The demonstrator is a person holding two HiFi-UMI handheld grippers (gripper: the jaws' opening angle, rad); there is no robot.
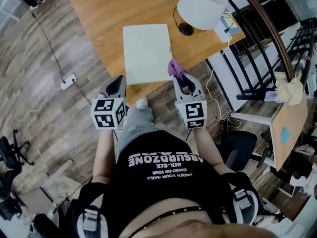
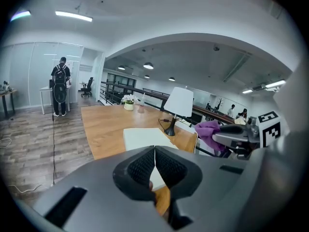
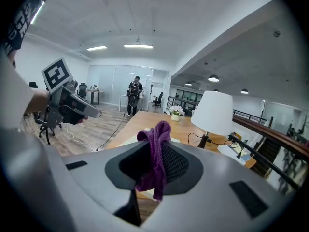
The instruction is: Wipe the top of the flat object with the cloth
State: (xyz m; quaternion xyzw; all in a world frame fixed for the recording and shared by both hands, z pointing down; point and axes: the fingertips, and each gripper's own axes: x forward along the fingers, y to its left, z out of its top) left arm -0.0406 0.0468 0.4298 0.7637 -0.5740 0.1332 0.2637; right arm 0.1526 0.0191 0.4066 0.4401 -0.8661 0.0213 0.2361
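Here, the wooden table (image 1: 99,14) is the biggest thing in the head view, standing on a plank floor with the person at its near edge. On it lies the pale board (image 1: 147,53), flat, its near side close to the table's near edge and set between the two grippers. Its top is bare. A white-shaded lamp (image 1: 202,6) stands beyond the board's far right corner, apart from it.

The left gripper (image 1: 117,83) hangs just off the board's near left corner. Its own view shows its jaws pressed together with nothing held between them. The right gripper (image 1: 185,83) is at the board's near right corner, its jaws clamped on the purple cloth (image 1: 176,68). The cloth bunches above the tips, and a tail of it hangs below them. From above, the cloth appears to sit at the board's right edge. Whether it touches the surface I cannot tell.

My reading is that this is the approach step: the cloth is in hand and brought to the board, but no stroke seems under way. The next move calls for lowering the right gripper until the bunched cloth presses on the top, then sweeping it across toward the left and far sides. Light, even pressure should keep the board from sliding. The empty left gripper could steady the near left corner, and strokes should stop short of the lamp.
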